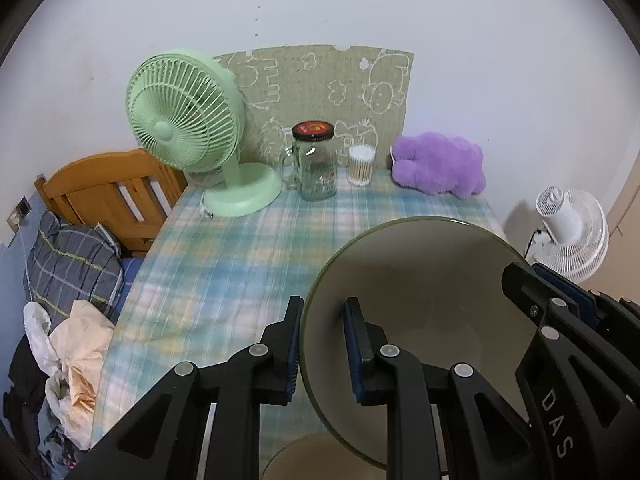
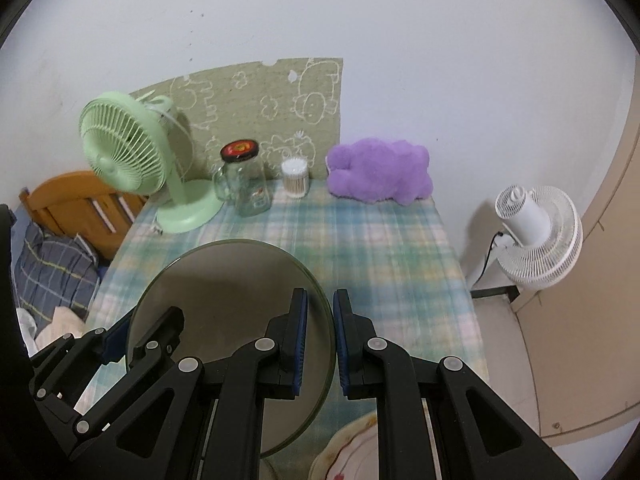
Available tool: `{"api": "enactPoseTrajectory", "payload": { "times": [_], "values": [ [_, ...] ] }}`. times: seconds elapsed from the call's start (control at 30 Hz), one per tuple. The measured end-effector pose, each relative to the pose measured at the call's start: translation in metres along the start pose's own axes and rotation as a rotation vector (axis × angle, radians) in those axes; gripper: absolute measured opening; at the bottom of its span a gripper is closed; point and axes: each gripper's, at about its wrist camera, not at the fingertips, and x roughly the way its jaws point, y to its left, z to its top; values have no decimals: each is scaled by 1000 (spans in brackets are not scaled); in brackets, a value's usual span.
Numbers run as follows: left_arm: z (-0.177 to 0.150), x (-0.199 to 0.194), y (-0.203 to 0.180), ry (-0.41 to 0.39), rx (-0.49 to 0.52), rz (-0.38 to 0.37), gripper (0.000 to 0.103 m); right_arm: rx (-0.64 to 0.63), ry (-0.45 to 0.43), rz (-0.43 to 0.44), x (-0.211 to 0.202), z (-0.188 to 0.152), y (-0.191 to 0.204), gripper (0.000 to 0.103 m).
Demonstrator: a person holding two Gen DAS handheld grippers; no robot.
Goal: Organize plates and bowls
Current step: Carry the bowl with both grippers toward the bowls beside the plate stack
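Left gripper (image 1: 322, 344): clenched on the left rim of the olive-green bowl (image 1: 420, 280), one blue pad outside the wall, one inside; seen at lower centre of the left wrist view.
Right gripper (image 2: 320, 340): clenched on the right rim of the same bowl (image 2: 228, 280), one pad inside, one outside; lower centre of the right wrist view.
Bowl: large, dark green rim, greyish inside; held between both grippers above the checked tablecloth (image 1: 224, 264), filling the lower right of the left view and lower left of the right view.
Other dishes: a floral plate (image 2: 344, 452) at the bottom edge of the right view; a pale round dish (image 1: 304, 460) at the bottom edge of the left view, mostly hidden.
Back of table, left to right: green desk fan (image 1: 188, 128), glass jar mug (image 1: 316, 164) with a dark lid, cotton swab tub (image 1: 361, 165), purple plush toy (image 1: 440, 166).
Right of table: white floor fan (image 2: 536, 232).
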Motion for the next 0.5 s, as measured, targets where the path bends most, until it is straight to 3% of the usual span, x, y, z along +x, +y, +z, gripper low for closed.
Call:
{"api": "enactPoseTrajectory", "payload": {
  "times": [0.5],
  "values": [
    [-64, -16, 23, 55, 43, -25, 17, 22, 49, -26, -24, -70, 24, 17]
  ]
}}
